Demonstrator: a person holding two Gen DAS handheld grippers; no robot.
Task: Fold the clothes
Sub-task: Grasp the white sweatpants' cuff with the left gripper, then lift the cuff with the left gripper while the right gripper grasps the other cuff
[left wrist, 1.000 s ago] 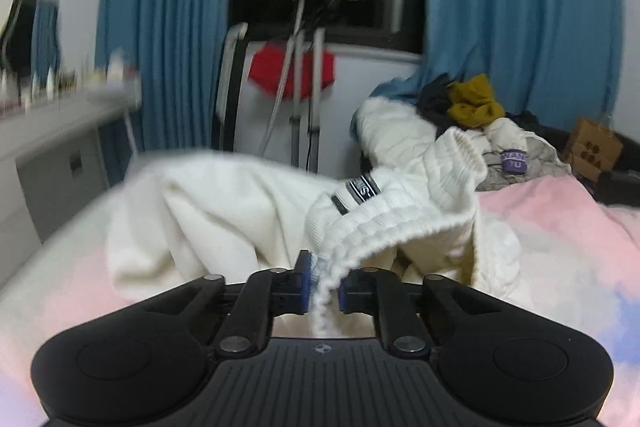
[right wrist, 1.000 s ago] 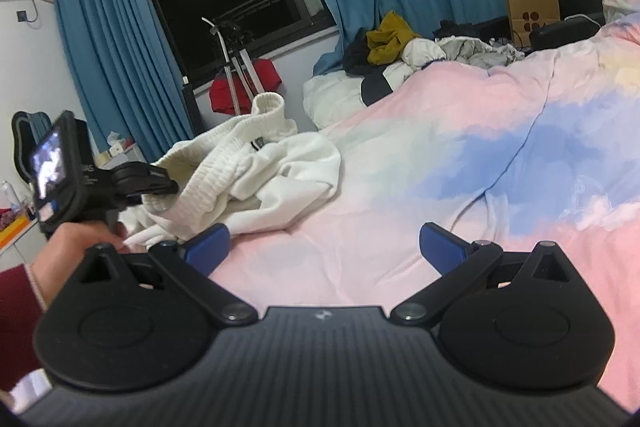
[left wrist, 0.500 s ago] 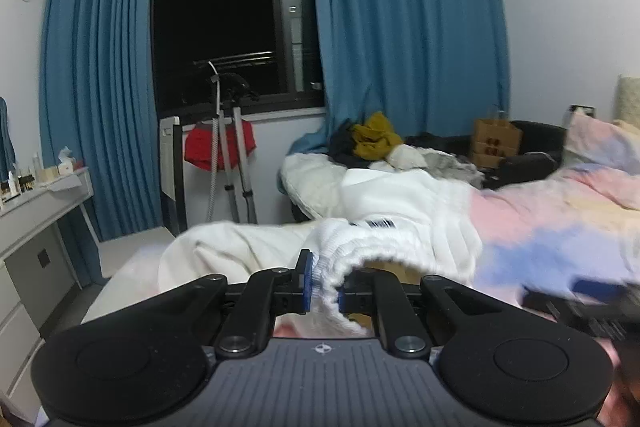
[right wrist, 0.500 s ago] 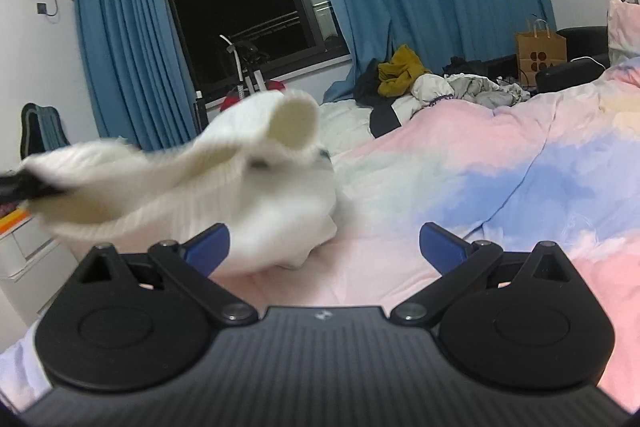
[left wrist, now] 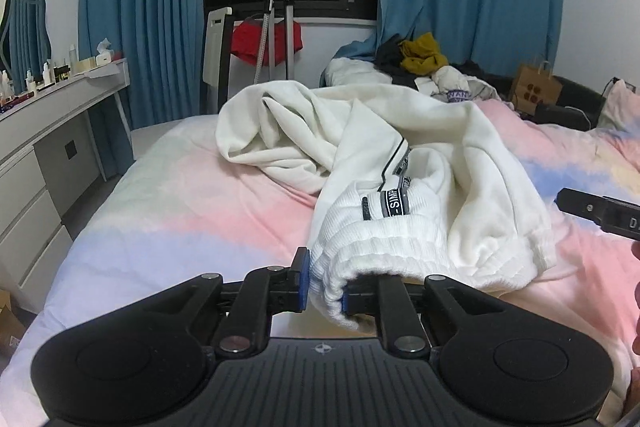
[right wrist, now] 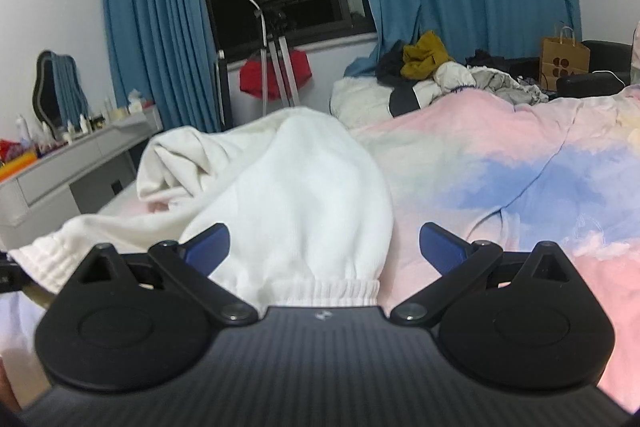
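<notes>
Pinching white sweatpants (left wrist: 400,163) waistband, left tool (left wrist: 323,285)

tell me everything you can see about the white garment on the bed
The white garment looks like thick, soft sweatpants, crumpled in loose folds on the pink and blue bedspread. A ribbed elastic waistband carries a dark woven label with partly readable letters. The left gripper is shut on that waistband at its near edge. In the right wrist view a gathered elastic cuff lies between the open fingers of the right gripper, unclamped.

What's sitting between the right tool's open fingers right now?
The elastic cuff end of the white sweatpants lies between the right tool fingers, ungripped, in the right wrist view.
</notes>
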